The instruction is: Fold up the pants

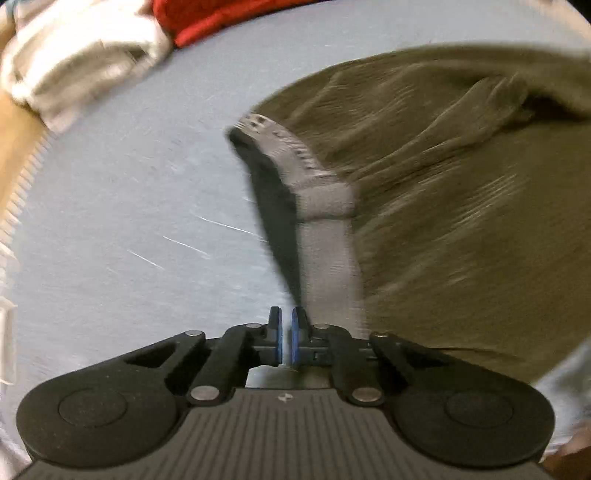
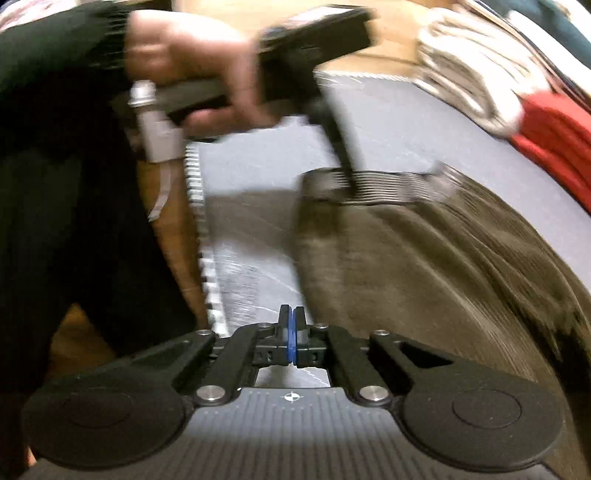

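Olive-brown pants [image 1: 461, 192] lie on a blue-grey surface [image 1: 122, 206], with a grey elastic waistband [image 1: 325, 221] along their left edge. My left gripper [image 1: 286, 332] hovers just left of the waistband; its blue pads stand a small gap apart with nothing between them. In the right wrist view the pants [image 2: 424, 280] fill the right half, and the striped waistband [image 2: 369, 182] is at their far end. My right gripper [image 2: 291, 332] is shut with pads touching, at the near left edge of the pants. The left gripper [image 2: 343, 162] reaches down onto the waistband there, held by a hand.
A white garment [image 1: 74, 51] and a red one [image 1: 207, 18] lie at the far edge of the surface. The surface's ribbed left edge [image 2: 201, 236] borders a wooden floor. The person's dark-sleeved arm [image 2: 55, 55] fills the left of the right wrist view.
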`<state>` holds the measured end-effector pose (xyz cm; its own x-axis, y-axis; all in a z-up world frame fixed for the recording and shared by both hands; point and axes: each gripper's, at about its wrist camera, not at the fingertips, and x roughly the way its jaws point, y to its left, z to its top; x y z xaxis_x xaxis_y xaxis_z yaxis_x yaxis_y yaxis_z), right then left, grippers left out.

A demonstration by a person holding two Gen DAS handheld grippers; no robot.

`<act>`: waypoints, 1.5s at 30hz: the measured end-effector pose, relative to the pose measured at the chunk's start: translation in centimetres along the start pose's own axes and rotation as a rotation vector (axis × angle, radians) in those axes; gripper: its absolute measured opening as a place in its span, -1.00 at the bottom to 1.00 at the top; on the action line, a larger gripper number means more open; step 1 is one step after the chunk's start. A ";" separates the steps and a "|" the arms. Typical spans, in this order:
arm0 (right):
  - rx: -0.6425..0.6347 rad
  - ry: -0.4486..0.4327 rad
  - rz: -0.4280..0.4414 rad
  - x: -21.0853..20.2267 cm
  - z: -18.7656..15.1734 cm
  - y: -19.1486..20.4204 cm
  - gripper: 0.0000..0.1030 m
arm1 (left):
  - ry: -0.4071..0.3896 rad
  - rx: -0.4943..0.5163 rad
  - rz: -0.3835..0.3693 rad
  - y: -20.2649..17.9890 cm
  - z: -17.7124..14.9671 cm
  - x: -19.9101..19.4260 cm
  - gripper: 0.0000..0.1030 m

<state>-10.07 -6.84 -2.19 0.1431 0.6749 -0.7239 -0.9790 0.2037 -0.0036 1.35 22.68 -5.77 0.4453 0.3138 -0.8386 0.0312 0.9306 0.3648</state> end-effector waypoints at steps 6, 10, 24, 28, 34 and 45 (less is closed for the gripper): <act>0.235 -0.017 -0.149 -1.0 -0.7 -4.6 0.17 | -0.192 -0.161 -0.287 2.0 1.5 -3.1 -0.86; 0.326 0.067 -0.185 -0.1 -2.4 -6.5 0.17 | -0.064 -0.071 -0.393 -1.0 2.0 -0.5 -0.62; 0.514 0.004 -0.302 -5.6 -2.9 -9.5 0.42 | -0.227 -0.290 -0.304 0.9 8.2 0.9 -0.45; 0.602 -0.043 -0.338 -7.7 -3.4 -11.0 0.42 | -0.304 -0.315 -0.230 1.3 11.6 2.5 -0.48; 0.667 -0.029 -0.371 -8.5 -4.8 -12.2 0.43 | -0.353 -0.329 -0.171 1.2 16.1 6.7 -0.46; 0.724 -0.049 -0.390 -10.8 -6.4 -14.1 0.44 | -0.244 -0.308 -0.170 3.9 19.0 15.7 0.60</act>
<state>1.24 -21.57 1.22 0.4765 0.4878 -0.7315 -0.5241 0.8256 0.2091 25.51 27.69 -9.83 0.6566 0.1317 -0.7426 -0.1301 0.9897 0.0605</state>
